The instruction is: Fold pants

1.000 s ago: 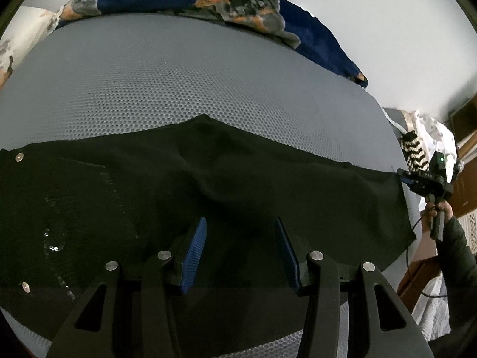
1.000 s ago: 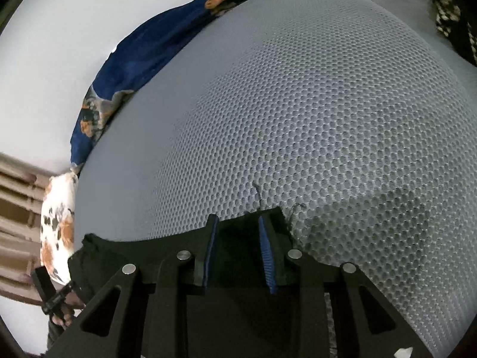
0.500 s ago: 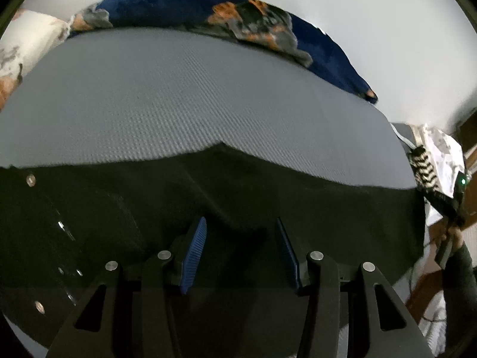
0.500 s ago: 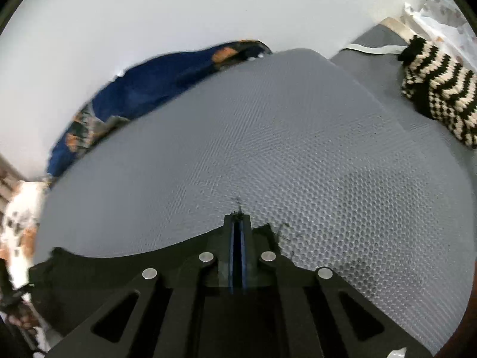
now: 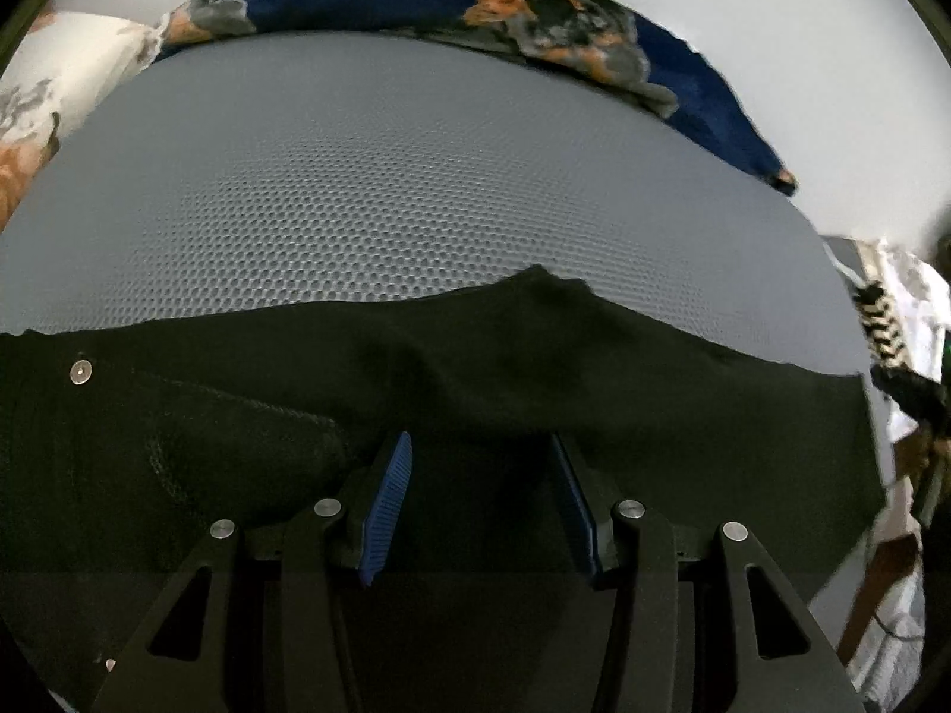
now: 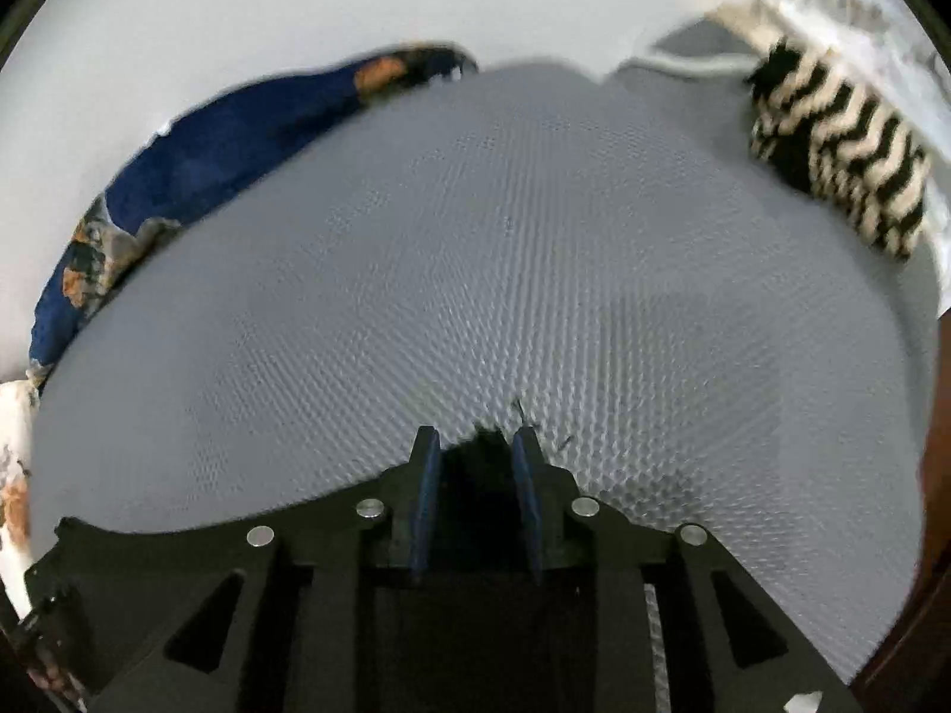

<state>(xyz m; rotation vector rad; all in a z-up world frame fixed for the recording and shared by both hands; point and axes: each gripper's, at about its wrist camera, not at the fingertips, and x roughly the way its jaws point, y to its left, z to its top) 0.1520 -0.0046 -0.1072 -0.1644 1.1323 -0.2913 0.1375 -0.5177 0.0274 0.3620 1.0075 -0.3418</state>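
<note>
Black pants [image 5: 475, 368] lie spread across the near part of a grey mesh mattress [image 5: 386, 190], with metal rivets at the left. My left gripper [image 5: 481, 445] is open, its blue pads on either side of a fold of the black cloth near the crotch. In the right wrist view my right gripper [image 6: 472, 445] is open, with the frayed corner of the pants [image 6: 481, 445] lying between its pads. The black edge runs off to the left [image 6: 178, 511].
A blue and orange blanket [image 5: 535, 6] lies along the far edge by the white wall. A white floral pillow [image 5: 53, 89] is at the far left. A black-and-white zigzag cloth [image 6: 844, 148] sits at the right end of the mattress.
My right gripper closed on the pants corner half a second ago and has now opened again. My left gripper stayed open over the cloth while its view shifted slightly.
</note>
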